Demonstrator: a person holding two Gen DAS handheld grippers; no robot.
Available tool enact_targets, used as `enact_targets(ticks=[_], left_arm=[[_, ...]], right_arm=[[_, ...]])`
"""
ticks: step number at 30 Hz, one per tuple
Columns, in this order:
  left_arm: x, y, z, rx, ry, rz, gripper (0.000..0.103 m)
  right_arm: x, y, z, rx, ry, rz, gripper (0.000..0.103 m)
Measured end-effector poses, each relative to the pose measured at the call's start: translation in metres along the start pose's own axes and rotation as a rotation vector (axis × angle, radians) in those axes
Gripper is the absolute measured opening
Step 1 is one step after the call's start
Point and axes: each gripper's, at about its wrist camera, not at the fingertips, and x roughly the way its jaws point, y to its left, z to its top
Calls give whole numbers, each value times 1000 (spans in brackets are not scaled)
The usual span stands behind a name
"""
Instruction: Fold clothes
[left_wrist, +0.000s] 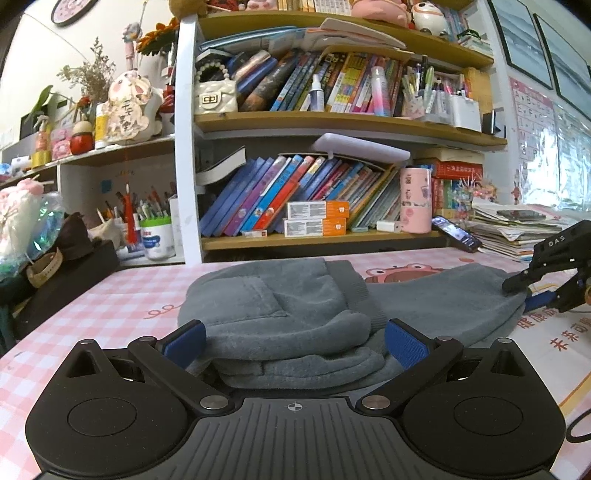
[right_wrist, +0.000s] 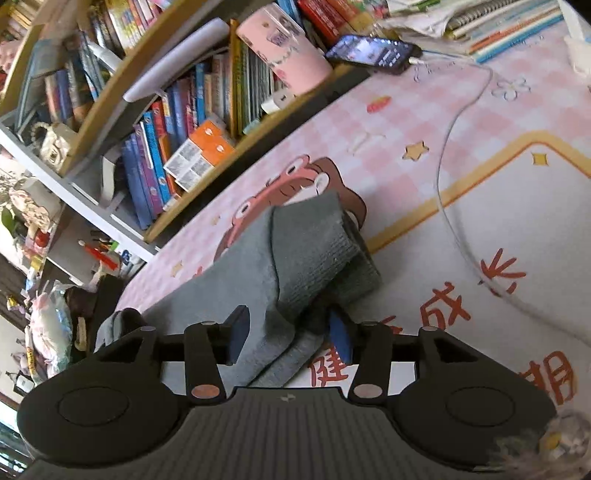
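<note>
While the left claw (left_wrist: 294, 341) stands wide open around the near edge of the folded grey garment (left_wrist: 280, 314), its blue pads clear of the cloth, its view alone takes in the whole bundle on the pink checked counter (left_wrist: 122, 302) and the right claw (left_wrist: 532, 291) at the garment's far right end; the right wrist view alone shows that claw (right_wrist: 290, 334) half open astride the ribbed cuffs (right_wrist: 314, 240), two of them stacked, with no visible pinch, plus one phone (right_wrist: 373, 51)
</note>
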Motion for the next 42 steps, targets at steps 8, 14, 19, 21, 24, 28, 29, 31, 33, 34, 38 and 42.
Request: enact_targets(ticks=[8,14,19,21,24,28,29,31,33,34,38,42], left_arm=[[0,1,-4,12,1,0,103],[0,8,-6,-5,4,14,103],[0,17,-8,-41,12,16,103],[-1,21,-8,-63,13,13,103],[-5,29,-8,-92,4,18,103],[-11,43,-6,-128,-18,37,103],[-13,46,-6,-136,-25,43,103],[-17,53,-4,-142,-43,61,103],[-25,61,-2,-139,-83,105,103],[-30,67,-1,-146,-110,135,103],[-50,98,2,-275,-193,177,103],[-62,129,-1,-457,-218,145,103]], right_arm=[[17,2,8,21,-8,0,42],[19,5,8,1,-26,-31,18],[7,29,13,-63,-70,19,16],[2,46,15,-103,-84,49,16],[-4,74,16,-177,-101,94,15],[-8,119,13,-287,-113,164,15],[-8,130,11,-314,-112,184,15],[-7,155,6,-375,-107,225,15],[-5,181,-1,-440,-99,268,15],[-3,195,-7,-480,-96,288,15],[8,247,-40,-685,-69,357,15],[23,286,-94,-961,-35,383,15]])
